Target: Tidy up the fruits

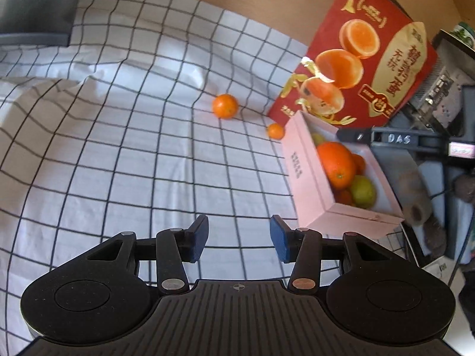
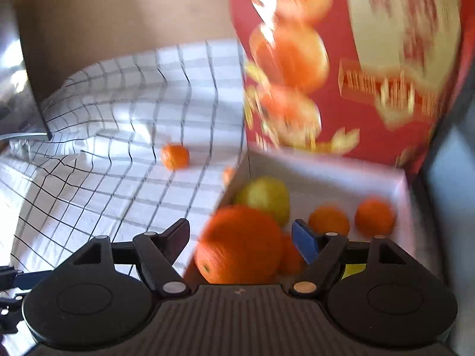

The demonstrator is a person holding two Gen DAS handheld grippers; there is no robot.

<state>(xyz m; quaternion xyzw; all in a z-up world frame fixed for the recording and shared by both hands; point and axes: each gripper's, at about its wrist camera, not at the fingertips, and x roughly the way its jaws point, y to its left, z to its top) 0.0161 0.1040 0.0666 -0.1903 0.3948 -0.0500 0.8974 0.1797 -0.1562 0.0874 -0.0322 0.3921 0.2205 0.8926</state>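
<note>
A pink box (image 1: 299,175) at the right holds a large orange (image 1: 337,163), a green fruit (image 1: 362,191) and smaller oranges. Two mandarins lie loose on the checked cloth: one (image 1: 225,106) mid-table, a smaller one (image 1: 275,131) by the box's far corner. My left gripper (image 1: 239,238) is open and empty above the cloth, left of the box. My right gripper (image 2: 241,238) is open above the box (image 2: 326,169); the large orange (image 2: 240,244) lies between and below its fingers, apparently free. The right wrist view is blurred.
A red orange carton (image 1: 368,59) stands behind the pink box. A dark device (image 1: 32,6) sits at the far left corner. Cluttered shelving and equipment (image 1: 439,118) lie to the right. The checked cloth (image 1: 118,148) is wrinkled at left.
</note>
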